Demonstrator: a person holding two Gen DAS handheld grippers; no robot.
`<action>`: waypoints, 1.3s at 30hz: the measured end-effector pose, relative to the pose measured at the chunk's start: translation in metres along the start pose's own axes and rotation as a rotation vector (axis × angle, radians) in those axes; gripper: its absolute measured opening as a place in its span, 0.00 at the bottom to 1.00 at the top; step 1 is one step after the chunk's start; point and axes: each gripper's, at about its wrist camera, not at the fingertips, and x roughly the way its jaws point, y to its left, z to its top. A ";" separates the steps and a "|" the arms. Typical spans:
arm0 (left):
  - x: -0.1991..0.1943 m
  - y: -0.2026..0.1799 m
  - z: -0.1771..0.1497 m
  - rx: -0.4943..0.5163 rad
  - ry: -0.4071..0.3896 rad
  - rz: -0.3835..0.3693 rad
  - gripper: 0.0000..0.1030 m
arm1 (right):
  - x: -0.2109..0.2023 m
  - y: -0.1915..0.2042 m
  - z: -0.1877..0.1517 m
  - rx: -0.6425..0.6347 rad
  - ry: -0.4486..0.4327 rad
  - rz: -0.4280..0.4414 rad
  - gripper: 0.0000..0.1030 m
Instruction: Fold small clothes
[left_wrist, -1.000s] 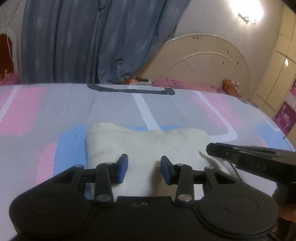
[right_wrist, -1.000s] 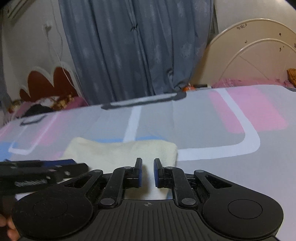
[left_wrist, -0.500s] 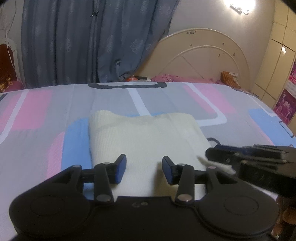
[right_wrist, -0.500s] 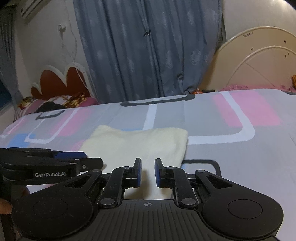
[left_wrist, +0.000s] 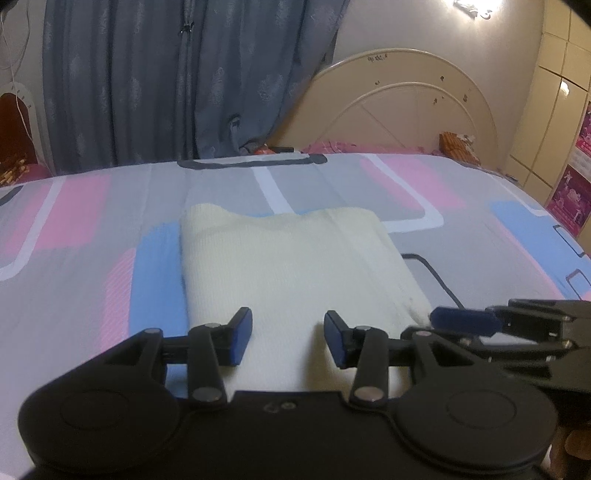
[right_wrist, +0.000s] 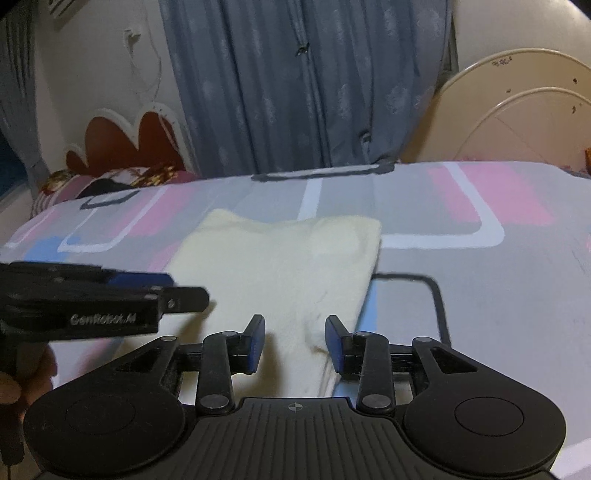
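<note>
A cream knitted garment (left_wrist: 288, 258) lies folded into a flat rectangle on the patterned bedsheet (left_wrist: 461, 236). My left gripper (left_wrist: 288, 325) hovers over its near edge, open, with cloth visible below the gap and nothing pinched. My right gripper (right_wrist: 295, 328) sits over the garment's (right_wrist: 288, 266) near right corner. Its jaws are opening, and the cloth edge lies under them without the pads pressing on it. Each gripper shows in the other's view: the right gripper (left_wrist: 461, 319) at the right, the left gripper (right_wrist: 177, 291) at the left.
The sheet (right_wrist: 480, 280) carries pink, blue and grey blocks. A grey curtain (left_wrist: 166, 81) and a cream headboard (left_wrist: 406, 107) stand beyond the bed's far side. Pillows (right_wrist: 110, 181) lie at the far left. A person's hand (right_wrist: 22, 384) holds the left gripper.
Both grippers have drawn back toward the garment's near edge, so more of the cloth shows. The right gripper's jaws have spread from nearly shut to apart.
</note>
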 end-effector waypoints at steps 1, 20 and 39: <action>-0.002 0.000 -0.002 0.001 0.005 -0.002 0.40 | -0.002 0.002 -0.003 -0.009 0.008 0.002 0.35; -0.021 -0.003 -0.059 0.008 0.084 -0.037 0.41 | -0.021 0.008 -0.051 -0.014 0.129 -0.007 0.35; -0.027 0.023 -0.024 -0.147 0.036 -0.047 0.60 | -0.036 -0.032 -0.022 0.222 0.067 0.053 0.37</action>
